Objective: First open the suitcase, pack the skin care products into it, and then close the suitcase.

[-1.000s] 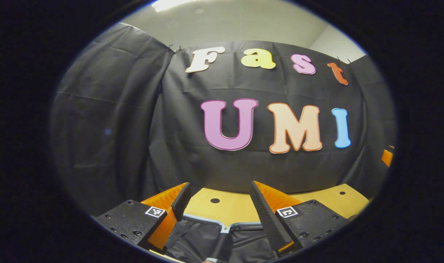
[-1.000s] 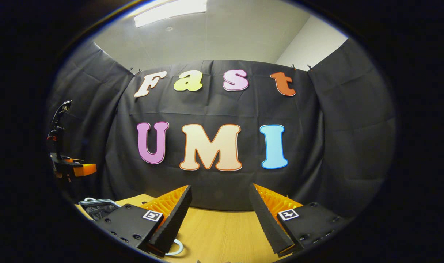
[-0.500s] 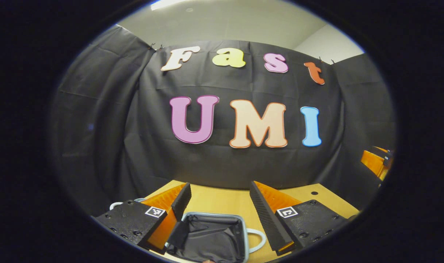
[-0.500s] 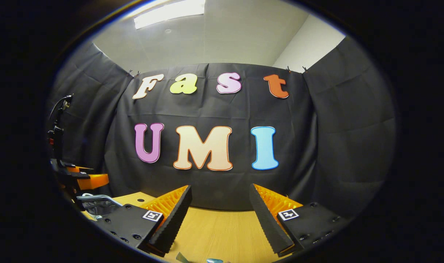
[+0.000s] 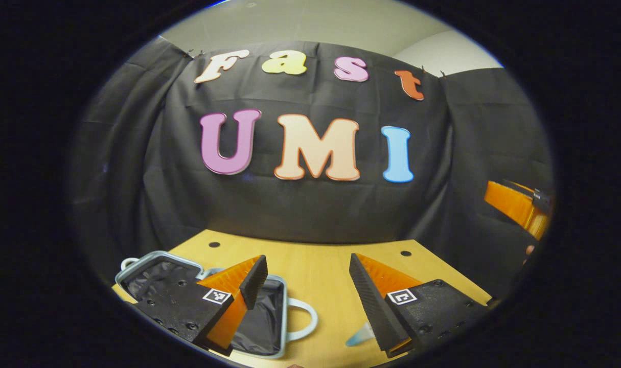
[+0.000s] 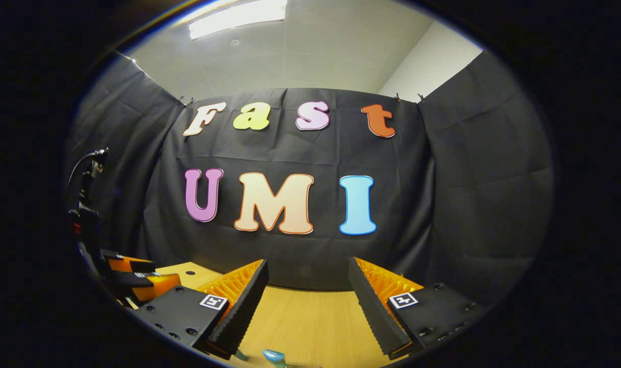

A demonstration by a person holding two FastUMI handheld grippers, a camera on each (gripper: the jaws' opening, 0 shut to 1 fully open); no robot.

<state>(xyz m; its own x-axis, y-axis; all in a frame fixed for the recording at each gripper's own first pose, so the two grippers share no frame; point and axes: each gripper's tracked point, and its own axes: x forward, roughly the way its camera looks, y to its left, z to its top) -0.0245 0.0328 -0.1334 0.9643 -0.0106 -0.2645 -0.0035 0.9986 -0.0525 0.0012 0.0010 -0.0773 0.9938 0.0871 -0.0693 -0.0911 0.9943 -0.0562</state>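
Wood table [image 5: 310, 266] filled low part of left gripper view. Left gripper [image 5: 305, 291] had fingers spread wide, nothing between them. Suitcase [image 5: 261, 319] lay open behind left finger, dark lining showing, pale handle [image 5: 302, 319] poking toward gap. Small blue-tipped skin care piece [image 5: 360, 336] lay just beside right finger.

In right gripper view, right gripper [image 6: 306, 301] also had fingers wide apart, holding nothing. Blue skin care item [image 6: 273, 356] lay on table below gap, nearer left finger.

Opening looked done. Packing and closing looked still left.
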